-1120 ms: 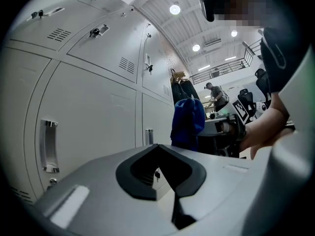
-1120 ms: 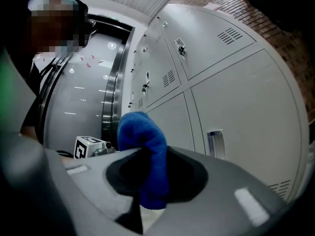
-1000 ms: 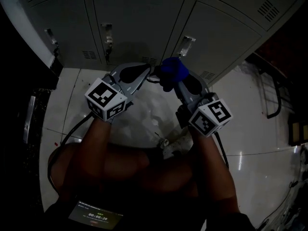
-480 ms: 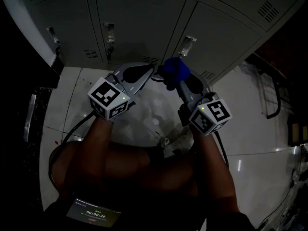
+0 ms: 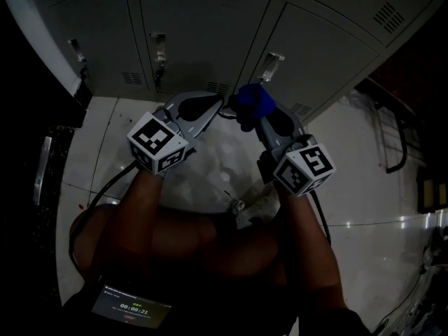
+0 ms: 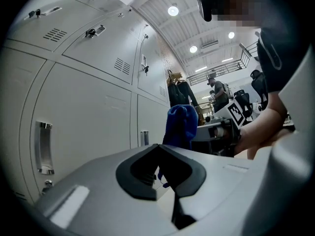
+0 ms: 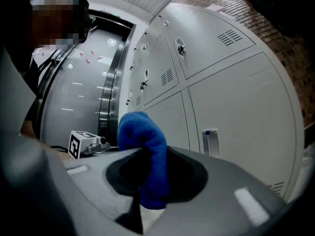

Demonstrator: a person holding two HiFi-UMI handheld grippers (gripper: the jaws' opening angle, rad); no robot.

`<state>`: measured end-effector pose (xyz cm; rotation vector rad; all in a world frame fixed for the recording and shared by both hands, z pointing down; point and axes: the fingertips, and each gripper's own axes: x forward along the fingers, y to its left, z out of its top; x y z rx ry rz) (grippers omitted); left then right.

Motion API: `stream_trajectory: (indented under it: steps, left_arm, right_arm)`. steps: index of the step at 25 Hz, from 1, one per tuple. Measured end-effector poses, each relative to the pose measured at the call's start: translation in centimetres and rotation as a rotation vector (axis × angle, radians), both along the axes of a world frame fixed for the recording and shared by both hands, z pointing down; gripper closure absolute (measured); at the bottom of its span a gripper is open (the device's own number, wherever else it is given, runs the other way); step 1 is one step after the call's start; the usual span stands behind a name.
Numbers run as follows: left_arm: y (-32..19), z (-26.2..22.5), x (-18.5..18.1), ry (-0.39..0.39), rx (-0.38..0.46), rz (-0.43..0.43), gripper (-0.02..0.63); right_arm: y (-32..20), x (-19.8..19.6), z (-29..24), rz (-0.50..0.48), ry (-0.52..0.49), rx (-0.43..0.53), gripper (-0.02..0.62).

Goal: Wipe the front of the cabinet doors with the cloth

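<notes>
Setting: locker area inside a large industrial hall.

Evidence:
- Bank of grey metal lockers (image 5: pixel 203 33), each door with a vent (image 5: pixel 130 80) and a handle (image 5: pixel 157 51).
- Glossy white tiled floor (image 5: pixel 364 166).
- High ribbed ceiling with round lights (image 6: pixel 173 10).
- Upper-level railing (image 6: pixel 216 73), with people (image 6: pixel 216 90) standing at benches below it.
- Brick wall (image 7: pixel 275 28) above the lockers.
- Steel door frame (image 7: pixel 110 82) at the row's end.

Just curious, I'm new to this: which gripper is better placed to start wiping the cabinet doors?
The right gripper: its fingers are shut on the blue cloth, held near the cabinet doors. The left gripper is shut and empty.
</notes>
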<state>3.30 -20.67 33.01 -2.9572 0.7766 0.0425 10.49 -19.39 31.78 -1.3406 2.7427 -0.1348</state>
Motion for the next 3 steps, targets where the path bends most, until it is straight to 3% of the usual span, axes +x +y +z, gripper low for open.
stream_trajectory:
  steps: [3]
  left_arm:
    - [-0.03, 0.09, -0.03, -0.002, 0.003, 0.001, 0.601]
  right_arm:
    - [-0.04, -0.08, 0.2, 0.0, -0.004, -0.008, 0.515]
